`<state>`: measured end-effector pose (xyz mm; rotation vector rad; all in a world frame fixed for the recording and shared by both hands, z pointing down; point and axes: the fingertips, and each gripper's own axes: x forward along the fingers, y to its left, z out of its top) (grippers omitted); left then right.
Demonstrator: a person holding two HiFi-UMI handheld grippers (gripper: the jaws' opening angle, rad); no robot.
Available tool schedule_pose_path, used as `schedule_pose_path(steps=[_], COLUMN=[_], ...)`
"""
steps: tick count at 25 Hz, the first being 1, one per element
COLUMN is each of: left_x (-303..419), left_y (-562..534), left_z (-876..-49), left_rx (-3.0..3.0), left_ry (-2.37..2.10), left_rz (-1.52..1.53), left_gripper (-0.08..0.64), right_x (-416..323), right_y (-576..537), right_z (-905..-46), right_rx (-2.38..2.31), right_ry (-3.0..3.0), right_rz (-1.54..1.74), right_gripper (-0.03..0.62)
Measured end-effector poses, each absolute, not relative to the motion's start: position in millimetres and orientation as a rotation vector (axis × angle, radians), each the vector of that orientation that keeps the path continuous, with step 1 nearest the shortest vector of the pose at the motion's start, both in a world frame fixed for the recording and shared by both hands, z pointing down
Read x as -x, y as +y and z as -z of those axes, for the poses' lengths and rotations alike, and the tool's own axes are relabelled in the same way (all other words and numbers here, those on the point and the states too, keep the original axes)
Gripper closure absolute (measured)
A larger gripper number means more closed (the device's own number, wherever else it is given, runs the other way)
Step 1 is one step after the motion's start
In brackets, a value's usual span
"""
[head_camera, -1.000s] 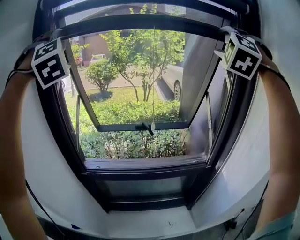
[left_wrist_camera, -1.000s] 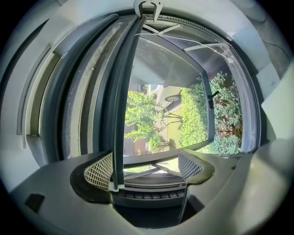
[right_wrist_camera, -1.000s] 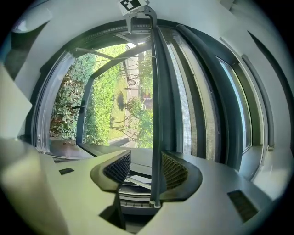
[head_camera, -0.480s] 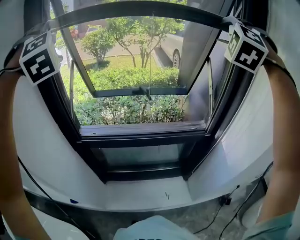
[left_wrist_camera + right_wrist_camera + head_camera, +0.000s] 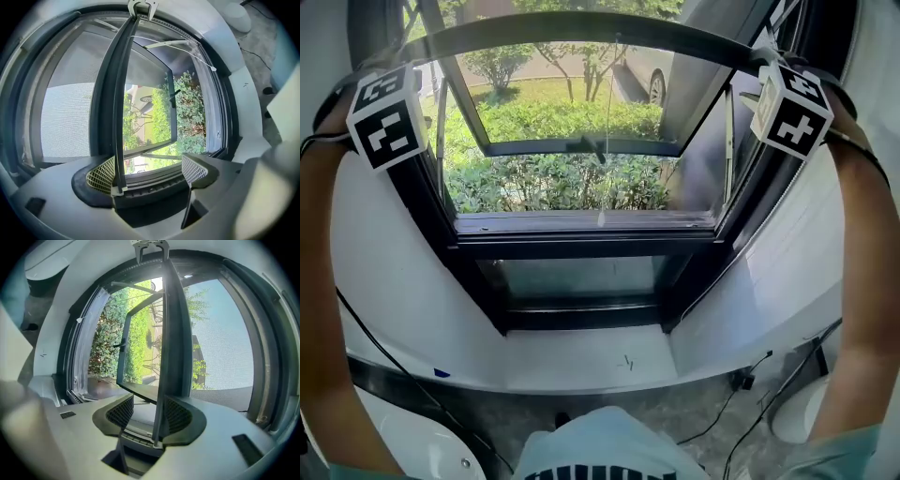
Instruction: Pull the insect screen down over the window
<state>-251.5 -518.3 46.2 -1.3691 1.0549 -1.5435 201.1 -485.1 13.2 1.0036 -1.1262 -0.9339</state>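
Note:
The insect screen's dark bottom bar (image 5: 581, 25) arches across the top of the window in the head view, between my two marker cubes (image 5: 386, 117) (image 5: 792, 111). In the left gripper view the bar (image 5: 119, 93) runs up from between the jaws and lies against the left pad (image 5: 103, 176). The left gripper (image 5: 147, 171) is open. Grey mesh (image 5: 65, 117) hangs behind the bar. In the right gripper view the bar (image 5: 171, 333) rests against the right pad (image 5: 180, 416). The right gripper (image 5: 147, 413) is also open, with mesh (image 5: 229, 343) beside it.
The glass sash (image 5: 581, 147) is swung outward over green shrubs. A thin pull cord (image 5: 607, 94) hangs from the bar's middle down to the lower frame (image 5: 581, 246). Below is the white sill (image 5: 581, 361). Cables (image 5: 741, 394) lie on the floor.
The bar has come down toward the open sash's lower edge, with both grippers lowering along it. The head view has tilted down, showing more sill and floor.

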Motion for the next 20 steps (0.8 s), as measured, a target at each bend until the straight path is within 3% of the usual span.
schedule_pose_path(steps=[9, 20], left_x=[254.2, 254.7], left_y=[-515.1, -508.1], left_z=[-120.3, -128.2], left_rx=[1.380, 1.382], left_ry=[0.973, 0.941], left_rz=[1.631, 1.667], left_gripper=[0.126, 0.126], right_x=[-206.1, -209.1], right_y=[-483.9, -482.0], right_z=[-86.2, -94.2], right_rx=[-0.903, -0.850], right_ry=[-1.121, -1.110], right_rz=[0.894, 0.888], right_gripper=[0.387, 0.387])
